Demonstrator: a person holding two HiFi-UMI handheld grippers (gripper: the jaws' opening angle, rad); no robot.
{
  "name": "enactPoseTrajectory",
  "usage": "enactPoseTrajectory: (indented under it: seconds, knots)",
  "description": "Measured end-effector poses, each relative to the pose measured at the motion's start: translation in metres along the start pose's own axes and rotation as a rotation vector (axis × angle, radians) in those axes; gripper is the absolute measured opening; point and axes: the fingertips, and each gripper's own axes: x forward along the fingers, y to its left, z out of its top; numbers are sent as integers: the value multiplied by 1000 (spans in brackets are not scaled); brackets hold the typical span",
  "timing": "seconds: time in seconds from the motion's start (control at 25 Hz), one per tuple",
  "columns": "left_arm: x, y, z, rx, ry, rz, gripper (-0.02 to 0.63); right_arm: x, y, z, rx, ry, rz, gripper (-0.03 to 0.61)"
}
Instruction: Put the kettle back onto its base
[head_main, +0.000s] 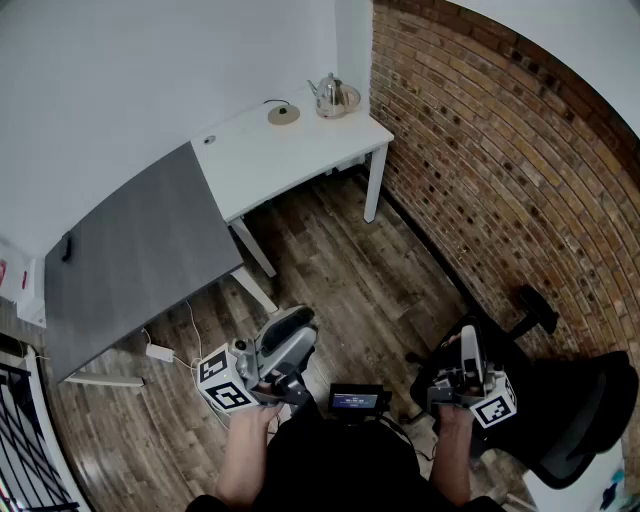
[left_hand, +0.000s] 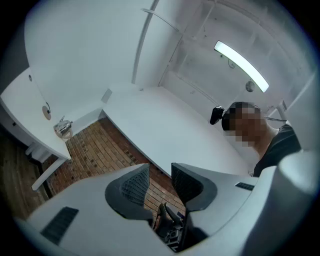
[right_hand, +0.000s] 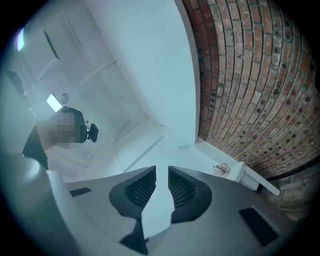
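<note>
A small metal kettle (head_main: 333, 96) stands on the far corner of the white table (head_main: 300, 160), close to the brick wall. Its round base (head_main: 284, 114) lies just left of it, apart from the kettle. The kettle (left_hand: 63, 128) and base (left_hand: 47, 111) also show small in the left gripper view, and the kettle (right_hand: 221, 169) shows in the right gripper view. My left gripper (head_main: 298, 322) and right gripper (head_main: 468, 338) are held low near my body, far from the table. Both are tilted upward with a gap between their jaws and hold nothing.
A dark grey table (head_main: 140, 260) adjoins the white one on the left. A brick wall (head_main: 500, 150) runs along the right. A black office chair (head_main: 580, 410) stands at the lower right. A white power adapter (head_main: 160, 352) and cable lie on the wooden floor.
</note>
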Motion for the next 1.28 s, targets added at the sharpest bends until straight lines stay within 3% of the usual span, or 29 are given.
enactPoseTrajectory:
  seconds: [0.4, 0.84, 1.28]
  knots:
    - [-9, 5, 3, 19, 15, 15, 150, 14, 8, -25, 18, 47, 7, 84]
    - [5, -3, -14, 28, 45, 21, 150, -1, 0, -12, 38, 31, 4, 84]
    - [15, -8, -42, 43, 82, 69, 152, -30, -29, 15, 6, -6, -85, 87]
